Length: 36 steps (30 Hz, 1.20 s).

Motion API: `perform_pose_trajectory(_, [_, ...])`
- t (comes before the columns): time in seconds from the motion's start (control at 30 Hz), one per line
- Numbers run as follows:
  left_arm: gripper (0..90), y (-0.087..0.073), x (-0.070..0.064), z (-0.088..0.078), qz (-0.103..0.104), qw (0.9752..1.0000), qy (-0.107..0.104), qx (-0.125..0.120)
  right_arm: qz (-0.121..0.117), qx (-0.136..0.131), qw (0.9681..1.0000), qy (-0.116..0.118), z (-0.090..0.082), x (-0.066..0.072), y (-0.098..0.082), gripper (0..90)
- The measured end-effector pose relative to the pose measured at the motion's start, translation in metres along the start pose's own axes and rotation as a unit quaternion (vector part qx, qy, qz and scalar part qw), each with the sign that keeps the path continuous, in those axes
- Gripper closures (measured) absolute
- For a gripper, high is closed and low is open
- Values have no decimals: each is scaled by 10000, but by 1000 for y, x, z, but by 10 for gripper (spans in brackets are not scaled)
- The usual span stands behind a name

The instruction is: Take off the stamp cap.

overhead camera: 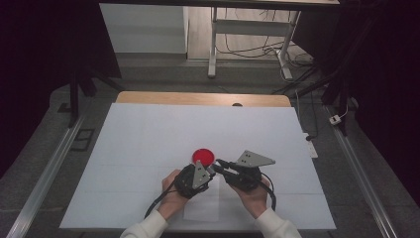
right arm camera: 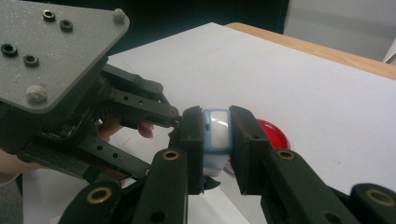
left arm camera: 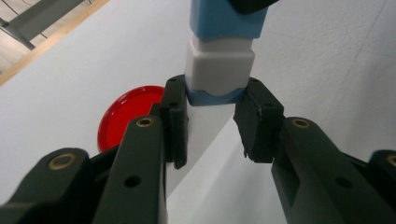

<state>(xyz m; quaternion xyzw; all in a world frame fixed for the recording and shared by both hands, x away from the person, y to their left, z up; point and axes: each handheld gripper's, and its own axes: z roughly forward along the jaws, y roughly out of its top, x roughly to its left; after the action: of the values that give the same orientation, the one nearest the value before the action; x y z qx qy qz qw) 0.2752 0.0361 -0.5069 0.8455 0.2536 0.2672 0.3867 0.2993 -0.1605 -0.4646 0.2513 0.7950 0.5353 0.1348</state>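
A person is holding a small blue-and-white block point(left arm camera: 219, 60) between two handheld grippers, just above the white table covering point(overhead camera: 148, 134). The left gripper point(left arm camera: 211, 119) is clamping one end and the right gripper point(right arm camera: 217, 140) is clamping the other. A red disc point(overhead camera: 203, 156) is lying just beyond them.

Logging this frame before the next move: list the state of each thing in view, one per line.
Blue and white block: held off the table, gripped at both ends.
Left gripper: shut on the block's lower end.
Right gripper: shut on the block's other end.
Red lid: lying flat on the white sheet, untouched.
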Motion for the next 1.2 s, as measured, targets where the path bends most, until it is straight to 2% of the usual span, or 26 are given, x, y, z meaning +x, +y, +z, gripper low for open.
perform_pose_trajectory(0.5, [653,3,2,-4,234,9997,45,23,76,-67,9999,12,-2,1,3,752])
perform_pose_trajectory(0.6, [652,2,4,-4,74,9999,-107,-33,91,-92,9999,0,-2,1,3,752])
perform_pose_trajectory(0.63, [652,2,5,-4,48,9999,-95,-5,104,-96,9999,-6,-2,1,3,752])
perform_pose_trajectory(0.67, [654,0,6,-1,13,9998,-33,185,106,-112,9999,-1,-3,1,3,753])
perform_pose_trajectory(0.7, [654,-5,10,0,-75,9997,-16,235,52,-274,9994,-186,-7,2,4,754])
perform_pose_trajectory(0.77, [654,-10,14,0,-299,9994,-82,119,72,-391,9989,-261,-15,-2,9,754])
perform_pose_trajectory(0.83, [654,-6,14,-4,-211,9998,-24,-9,191,-514,9982,-247,-24,-9,14,754])
perform_pose_trajectory(0.9, [654,-3,12,-6,-180,9998,-18,-54,230,-521,9981,-253,-26,-13,14,754])
perform_pose_trajectory(0.97, [654,-3,11,-5,-156,9999,-22,-24,232,-465,9984,-230,-25,-13,12,754])
perform_pose_trajectory(1.1, [653,-5,13,-5,-234,9997,-56,-12,204,-350,9991,-141,-19,-10,10,753])
perform_pose_trajectory(1.2, [653,-5,14,-5,-242,9997,-33,-27,206,-347,9991,-132,-18,-10,10,753])
